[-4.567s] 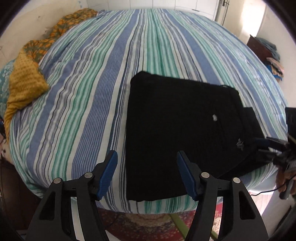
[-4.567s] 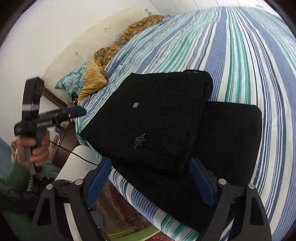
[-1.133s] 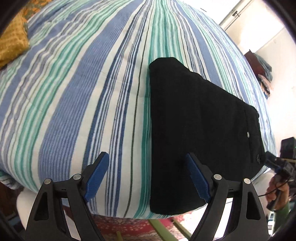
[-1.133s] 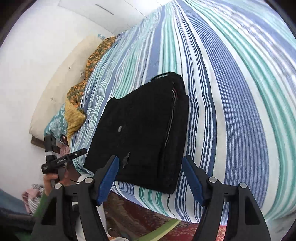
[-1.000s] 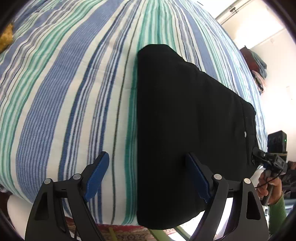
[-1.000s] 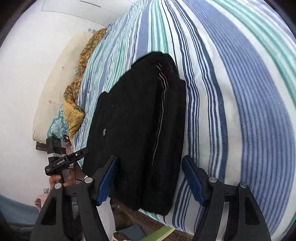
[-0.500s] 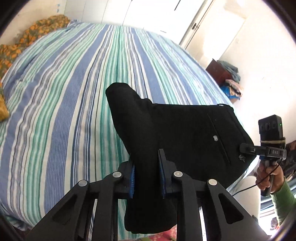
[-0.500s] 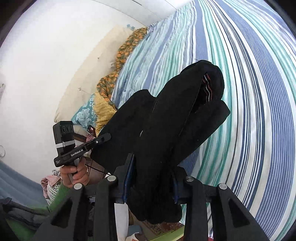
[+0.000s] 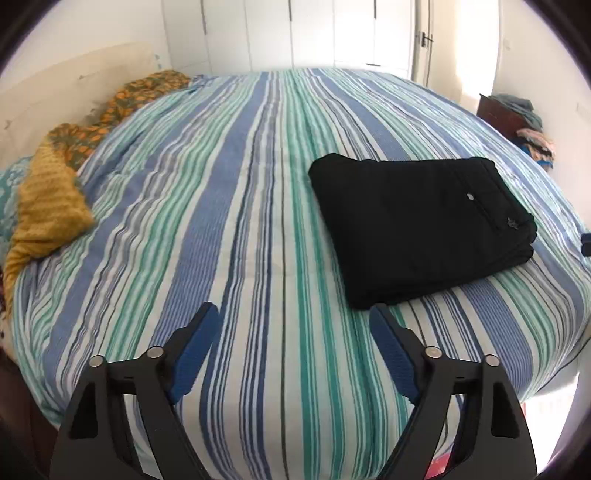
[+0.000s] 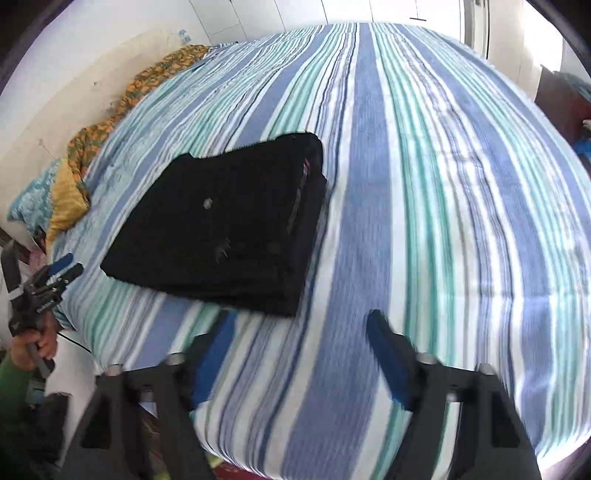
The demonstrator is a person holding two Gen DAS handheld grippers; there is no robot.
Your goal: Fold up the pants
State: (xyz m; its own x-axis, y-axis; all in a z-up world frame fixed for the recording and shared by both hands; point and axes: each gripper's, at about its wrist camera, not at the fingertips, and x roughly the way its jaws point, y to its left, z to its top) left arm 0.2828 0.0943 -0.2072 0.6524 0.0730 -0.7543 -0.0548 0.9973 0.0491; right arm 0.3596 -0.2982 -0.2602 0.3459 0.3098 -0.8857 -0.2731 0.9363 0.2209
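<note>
The black pants (image 9: 421,229) lie folded into a flat rectangle on the striped bed (image 9: 229,206), right of centre in the left wrist view. My left gripper (image 9: 291,314) hovers just in front of their near corner, jaws opening wide, nothing between them. In the right wrist view the folded pants (image 10: 221,229) rest left of centre, with a small button showing on top. My right gripper (image 10: 299,325) hangs above the bed beside their near edge, jaws opening, nothing held. The left gripper (image 10: 55,277) shows at the far left, in a hand with a green sleeve.
A yellow and orange blanket (image 9: 55,206) is bunched along the bed's left side by the headboard. A dark stand with piled clothes (image 9: 528,125) sits at the far right wall. White wardrobe doors (image 9: 295,33) stand behind the bed.
Half a second ago both grippers were shut on the lifted pants. Now both have let go, opened and risen, and the pants lie flat on the bed.
</note>
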